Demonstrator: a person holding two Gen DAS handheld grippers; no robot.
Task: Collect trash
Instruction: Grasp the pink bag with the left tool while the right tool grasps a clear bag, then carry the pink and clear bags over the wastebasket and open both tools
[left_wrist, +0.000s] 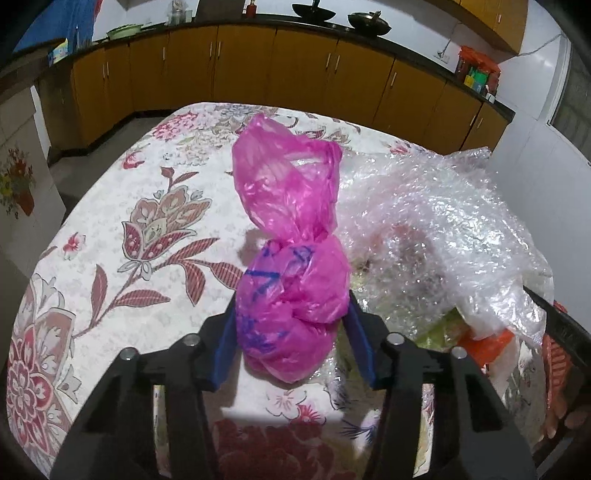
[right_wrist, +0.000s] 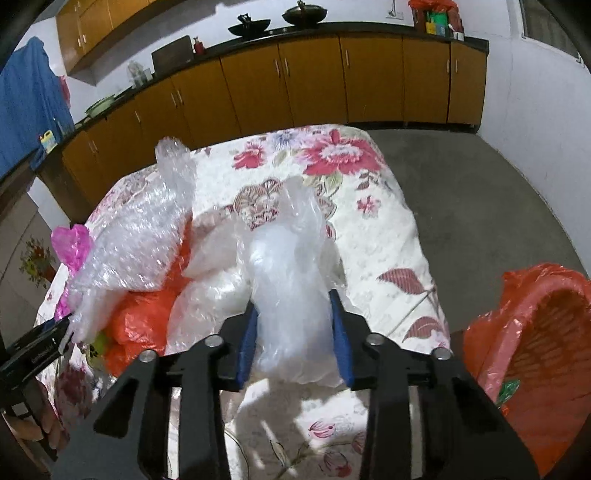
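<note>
Roughly midway, by my reading: two pieces of trash are already lifted, yet a heap remains and nothing seen here has gone into the bin. The pink plastic bag (left_wrist: 291, 258), twisted at its waist and marked with blue ink, sits clamped between the blue pads of the left tongs (left_wrist: 291, 332), which are closed down to a moderate gap filled wholly by the bag's lower bulge; it looks raised above the surface (left_wrist: 110, 236), toward the middle, casting a small shadow on the cloth. A clear crumpled plastic bag (right_wrist: 291, 291) is held in the same way by the right tongs (right_wrist: 293, 332), whose pads press its sides, with its shadow falling on the cloth beneath, near the surface's right edge. Between the two, still lying on the floral cloth, is the rest of the pile: a large sheet of bubble wrap (left_wrist: 436, 229), an orange plastic bag (right_wrist: 144, 314) partly under it, some white packing film and a scrap of green, whose nature I cannot tell. Off the right edge of the surface stands a woven basket (right_wrist: 550, 332) lined with an orange bag, likely the bin; its inside looks mostly empty from here. Both held bags therefore still need carrying there, and the heap after them.
</note>
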